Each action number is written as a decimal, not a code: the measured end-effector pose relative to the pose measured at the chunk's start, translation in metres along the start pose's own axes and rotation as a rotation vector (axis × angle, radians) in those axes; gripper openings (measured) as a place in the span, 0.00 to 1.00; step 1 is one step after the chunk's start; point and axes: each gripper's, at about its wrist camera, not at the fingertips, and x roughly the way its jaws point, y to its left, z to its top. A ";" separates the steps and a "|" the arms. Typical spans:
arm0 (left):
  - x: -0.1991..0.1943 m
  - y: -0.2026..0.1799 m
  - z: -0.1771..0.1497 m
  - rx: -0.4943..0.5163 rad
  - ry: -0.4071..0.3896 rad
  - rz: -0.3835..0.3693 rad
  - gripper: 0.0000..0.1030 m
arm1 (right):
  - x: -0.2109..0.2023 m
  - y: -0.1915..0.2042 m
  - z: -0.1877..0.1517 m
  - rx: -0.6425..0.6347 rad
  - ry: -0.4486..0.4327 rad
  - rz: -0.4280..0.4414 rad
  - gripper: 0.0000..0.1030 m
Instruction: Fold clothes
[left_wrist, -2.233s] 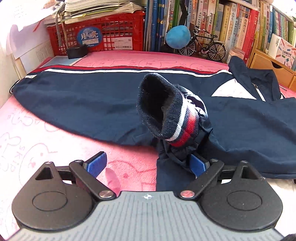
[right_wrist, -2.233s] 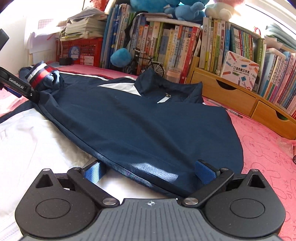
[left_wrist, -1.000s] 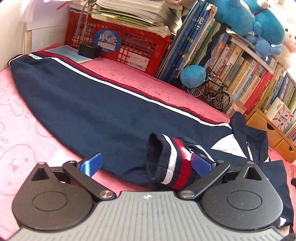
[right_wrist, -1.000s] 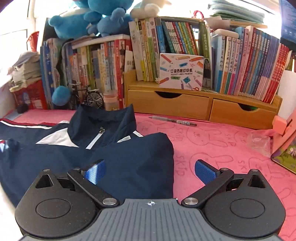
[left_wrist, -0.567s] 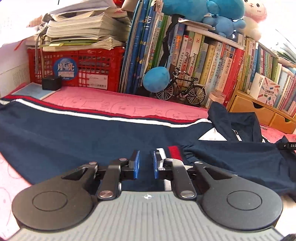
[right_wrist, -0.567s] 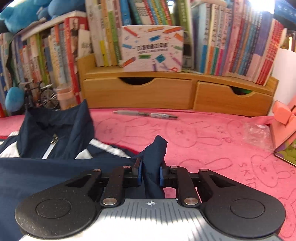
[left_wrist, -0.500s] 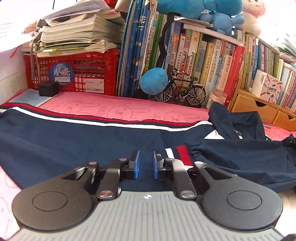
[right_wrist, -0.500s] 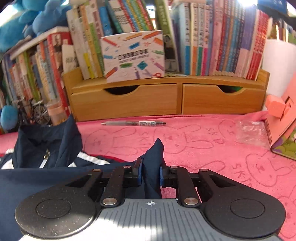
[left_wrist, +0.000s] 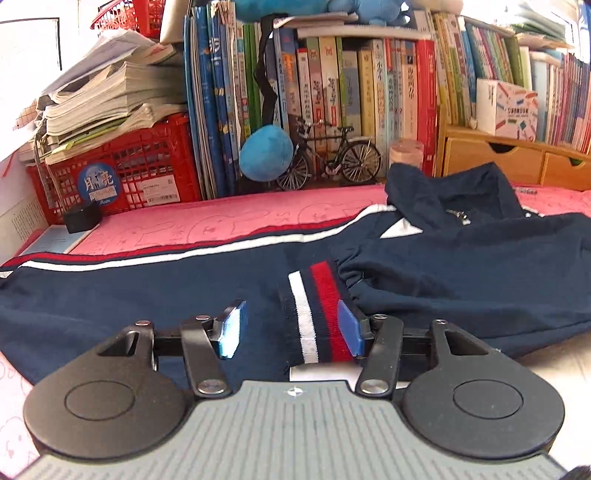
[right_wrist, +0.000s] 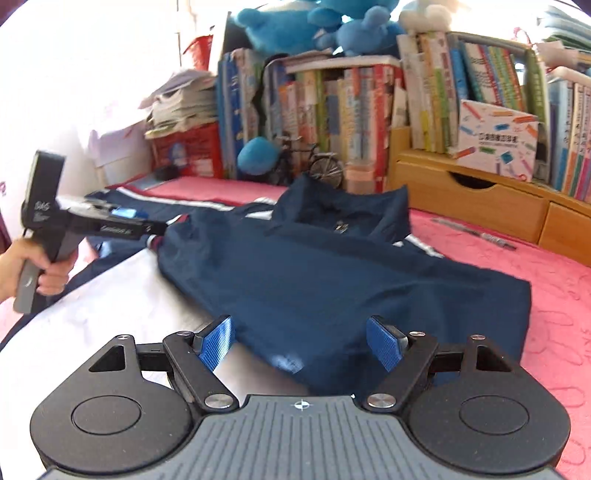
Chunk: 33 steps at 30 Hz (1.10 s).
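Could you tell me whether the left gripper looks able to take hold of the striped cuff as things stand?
Probably yes. The left gripper is opening, and the striped cuff lies flat on the jacket between its fingers, beside the right-hand one. Nothing covers the cuff.

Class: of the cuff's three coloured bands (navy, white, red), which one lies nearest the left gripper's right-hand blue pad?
The red band; the white band lies further left.

Navy jacket (right_wrist: 332, 280) on pink blanket (right_wrist: 554, 295), right gripper (right_wrist: 301, 341) jaws opening, nothing btwn.
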 end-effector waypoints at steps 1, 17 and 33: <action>0.003 0.000 -0.003 0.005 0.001 0.006 0.53 | 0.002 0.001 -0.005 -0.011 0.026 -0.030 0.76; -0.103 -0.027 -0.053 0.105 -0.015 -0.029 0.69 | -0.076 0.073 -0.044 -0.056 -0.113 -0.051 0.92; -0.229 -0.038 -0.164 -0.024 0.100 -0.014 0.85 | -0.161 0.190 -0.178 -0.094 -0.088 -0.118 1.00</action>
